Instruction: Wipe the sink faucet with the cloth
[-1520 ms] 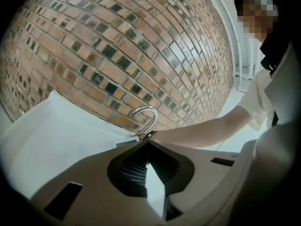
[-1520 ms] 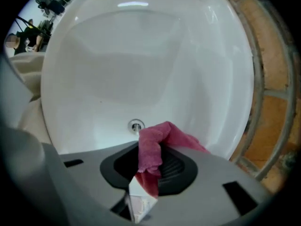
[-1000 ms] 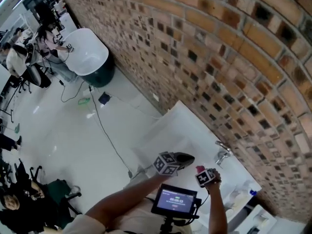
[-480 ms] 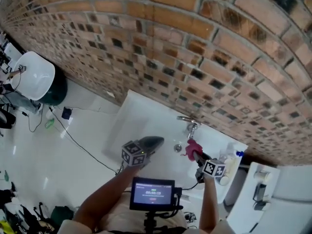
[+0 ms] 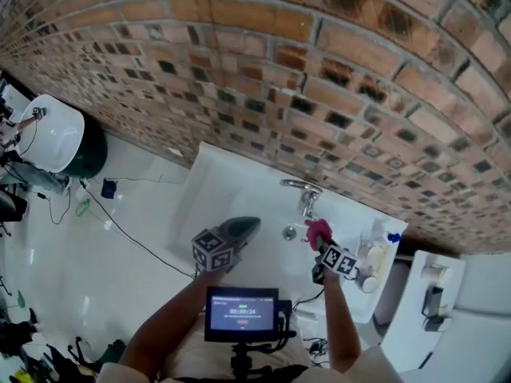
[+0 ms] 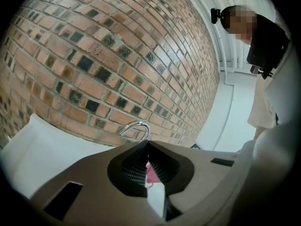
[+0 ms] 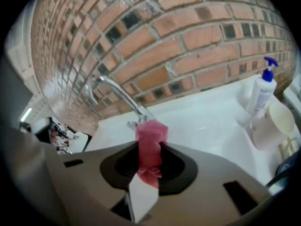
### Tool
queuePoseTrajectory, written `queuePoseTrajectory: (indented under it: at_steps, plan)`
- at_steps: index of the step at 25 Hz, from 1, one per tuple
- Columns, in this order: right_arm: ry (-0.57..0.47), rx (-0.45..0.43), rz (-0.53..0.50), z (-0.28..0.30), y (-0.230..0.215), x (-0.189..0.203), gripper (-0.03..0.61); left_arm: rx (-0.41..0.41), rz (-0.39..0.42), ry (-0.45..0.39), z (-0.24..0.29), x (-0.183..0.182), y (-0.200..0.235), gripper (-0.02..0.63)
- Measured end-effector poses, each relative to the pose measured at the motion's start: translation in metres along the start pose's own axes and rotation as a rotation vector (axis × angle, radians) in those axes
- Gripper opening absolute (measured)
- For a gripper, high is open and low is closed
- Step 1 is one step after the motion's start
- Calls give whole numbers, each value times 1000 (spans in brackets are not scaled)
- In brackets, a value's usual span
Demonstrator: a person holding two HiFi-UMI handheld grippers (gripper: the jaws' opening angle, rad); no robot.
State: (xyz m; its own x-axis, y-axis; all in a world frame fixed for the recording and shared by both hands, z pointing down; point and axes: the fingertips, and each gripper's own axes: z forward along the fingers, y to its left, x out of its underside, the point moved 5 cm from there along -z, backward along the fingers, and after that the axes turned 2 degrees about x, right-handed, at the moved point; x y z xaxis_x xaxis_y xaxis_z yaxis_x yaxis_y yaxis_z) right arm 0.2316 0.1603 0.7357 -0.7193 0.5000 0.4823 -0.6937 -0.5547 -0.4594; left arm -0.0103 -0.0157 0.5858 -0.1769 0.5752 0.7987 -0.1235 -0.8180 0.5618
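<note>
Wiping seems barely started: the right tool (image 7: 149,149) grips the crumpled pink cloth (image 7: 151,132) just beside the curved chrome sink faucet (image 7: 115,92), while the closed, empty left tool (image 6: 146,146) hangs nearby.

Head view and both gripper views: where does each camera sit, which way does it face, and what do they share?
Head view: on the person's head, looking steeply down at the sink; both arms, left gripper and right gripper show.
Left gripper view: on the left gripper, facing faucet and brick wall past shut jaws.
Right gripper view: on the right gripper, facing the faucet; jaws clamp the cloth.
Shared: all three show the faucet.
</note>
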Motion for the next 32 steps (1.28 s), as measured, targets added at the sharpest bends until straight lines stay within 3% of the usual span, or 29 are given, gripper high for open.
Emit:
queuePoseTrajectory:
  at_steps: [2,5,8,11,16,21,24,32]
  plan:
    - [38,37,7,33,-6,21,103,-8,-7,15,-1,4,0,6]
    - [16,1,18,75,-2,30,103,-22,-12,28,-2,6,1,6]
    - [-26,12,-88,106,11,22,103,-44,-10,40,-5,9,4,6]
    - [-44,101,-226,121,19,20,101,-64,-18,49,-11,12,5,6]
    - [-54,112,-242,119,25,21,101,-91,-32,42,-20,14,15,6]
    - [-27,51,-216,113,35,20,100,-87,-48,38,-17,18,16,6]
    - [-47,-29,-248,104,55,19,100,-71,-47,45,-9,18,12,6]
    - [-333,-286,-325,8,115,-34,100,-47,7,28,-7,0,3,6]
